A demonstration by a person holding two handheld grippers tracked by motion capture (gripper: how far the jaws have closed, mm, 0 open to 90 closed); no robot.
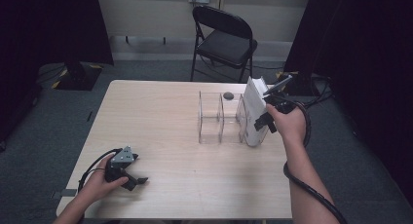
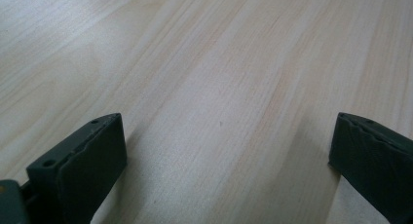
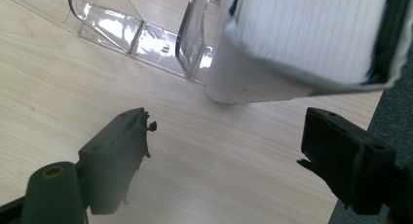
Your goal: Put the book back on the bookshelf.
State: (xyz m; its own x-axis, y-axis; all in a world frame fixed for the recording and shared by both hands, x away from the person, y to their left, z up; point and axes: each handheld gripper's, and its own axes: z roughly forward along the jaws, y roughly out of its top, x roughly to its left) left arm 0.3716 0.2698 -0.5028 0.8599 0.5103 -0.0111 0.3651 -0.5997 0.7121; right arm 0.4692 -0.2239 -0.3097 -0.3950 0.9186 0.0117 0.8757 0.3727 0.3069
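**A:** Pale wood-grain table (image 1: 160, 131), smooth laminate, rectangular. Behind it, a black folding chair (image 1: 225, 36). On the right half of the table there's a clear acrylic organizer (image 1: 210, 118) with upright dividers, pretty glossy.

**B:** And the white thing?

**A:** White binder (image 1: 254, 112), ribbed page edges, standing tilted at the organizer's right end. Right gripper (image 3: 226, 151) is just beside it, jaws spread wide, nothing between them.

**B:** Left one?

**A:** Left gripper (image 2: 226, 153) sits low over bare table near the front left corner, jaws apart, empty.
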